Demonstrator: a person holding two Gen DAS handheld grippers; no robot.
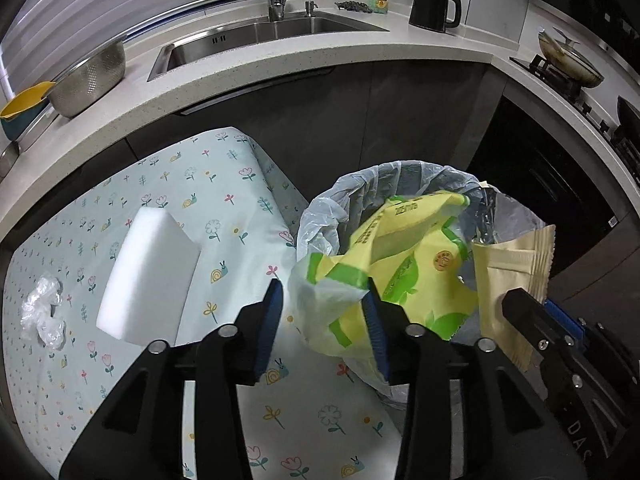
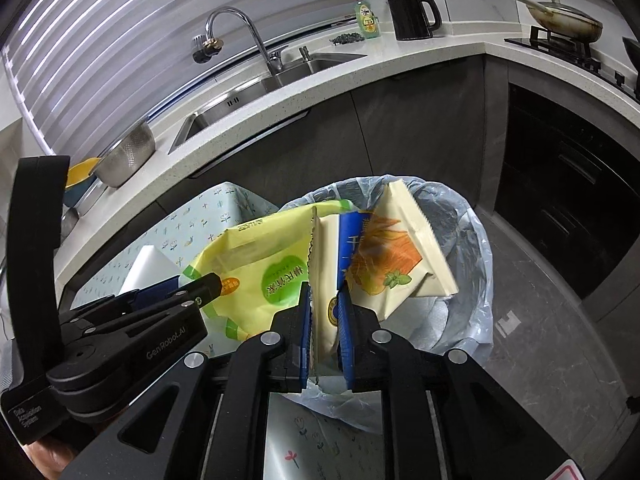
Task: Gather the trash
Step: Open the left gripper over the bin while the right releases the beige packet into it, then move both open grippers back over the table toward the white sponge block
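A bin (image 1: pixel 384 176) lined with a pale translucent bag stands beside the table's right edge. A yellow-green wrapper (image 1: pixel 404 256) lies across its mouth, one corner reaching in between the fingers of my left gripper (image 1: pixel 324 316). That gripper is open and its pads stand clear of the wrapper. My right gripper (image 2: pixel 325 316) hovers over the bin (image 2: pixel 472 240) with its jaws a little apart. A cream packet (image 2: pixel 324 264) with blue and orange print stands loosely between them. In the left wrist view, the same packet (image 1: pixel 508 272) shows beside the right gripper (image 1: pixel 536 308).
A white foam block (image 1: pixel 148 272) and crumpled clear plastic (image 1: pixel 44 308) lie on the floral tablecloth (image 1: pixel 208 184). Behind are a counter with a sink (image 1: pixel 256 36), a steel colander (image 1: pixel 88 76), a black kettle (image 1: pixel 432 8) and a stove with a pan (image 1: pixel 568 60). Grey floor (image 2: pixel 552 320) is right of the bin.
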